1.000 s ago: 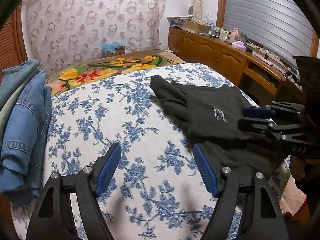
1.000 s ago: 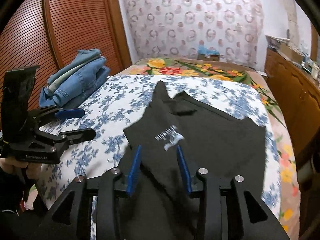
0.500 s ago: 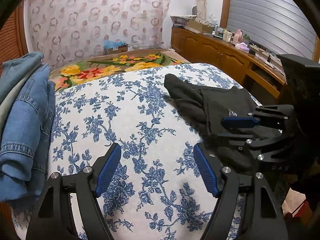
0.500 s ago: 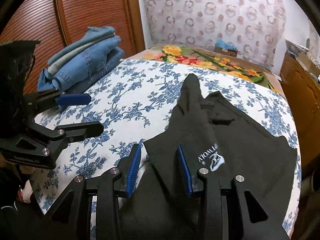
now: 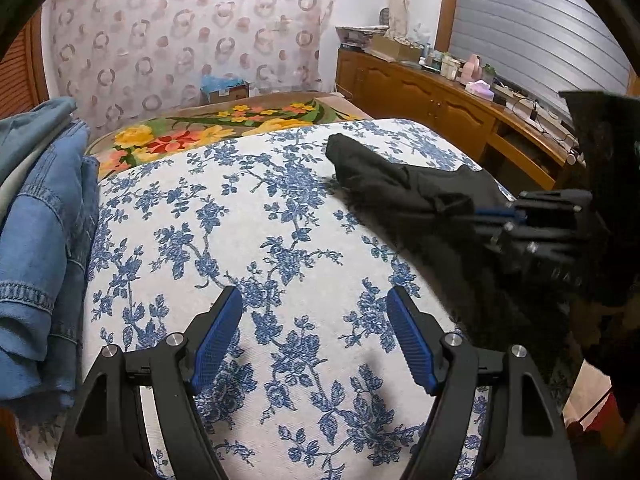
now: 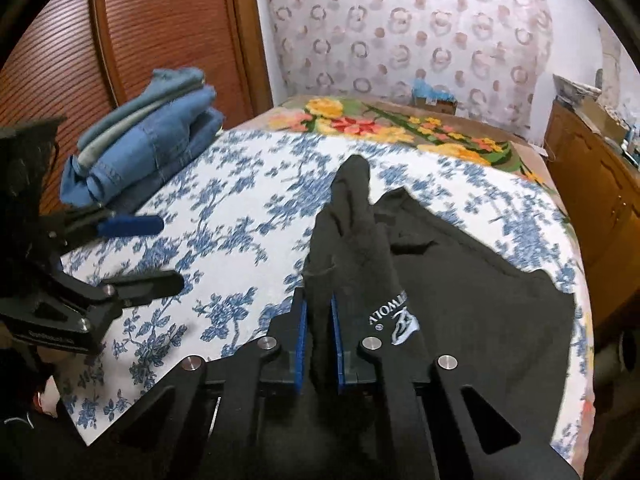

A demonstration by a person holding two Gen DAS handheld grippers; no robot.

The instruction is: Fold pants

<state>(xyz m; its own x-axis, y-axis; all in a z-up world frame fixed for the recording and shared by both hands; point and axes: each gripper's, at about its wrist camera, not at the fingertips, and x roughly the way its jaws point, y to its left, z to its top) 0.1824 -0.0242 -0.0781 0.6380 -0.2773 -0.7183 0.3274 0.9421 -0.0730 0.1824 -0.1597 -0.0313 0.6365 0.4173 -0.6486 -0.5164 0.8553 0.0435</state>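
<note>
Black pants [image 6: 460, 288] with a white logo lie on the right half of the blue-flowered bedspread [image 6: 240, 216]. My right gripper [image 6: 319, 304] is at their near left edge. Its jaws are closing, and the blue pads pinch a raised ridge of black fabric between them. In the left wrist view the right gripper [image 5: 480, 214] sits low against the pants [image 5: 400, 184]. My left gripper [image 5: 313, 296] hangs open over bare bedspread [image 5: 248, 232], left of the pants, with nothing between its fingers. It shows again in the right wrist view as the left gripper [image 6: 170, 252].
A stack of folded jeans [image 5: 40, 220] lies along the bed's left edge, by a wooden wardrobe door [image 6: 140, 32]. A bright flowered blanket [image 5: 208, 132] covers the bed's far end. A cluttered wooden dresser [image 5: 440, 100] runs along the right side.
The right gripper's jaws have narrowed from a wide gap onto the pants' edge, bunching the fabric into a ridge. The left gripper has stayed open and almost still.
</note>
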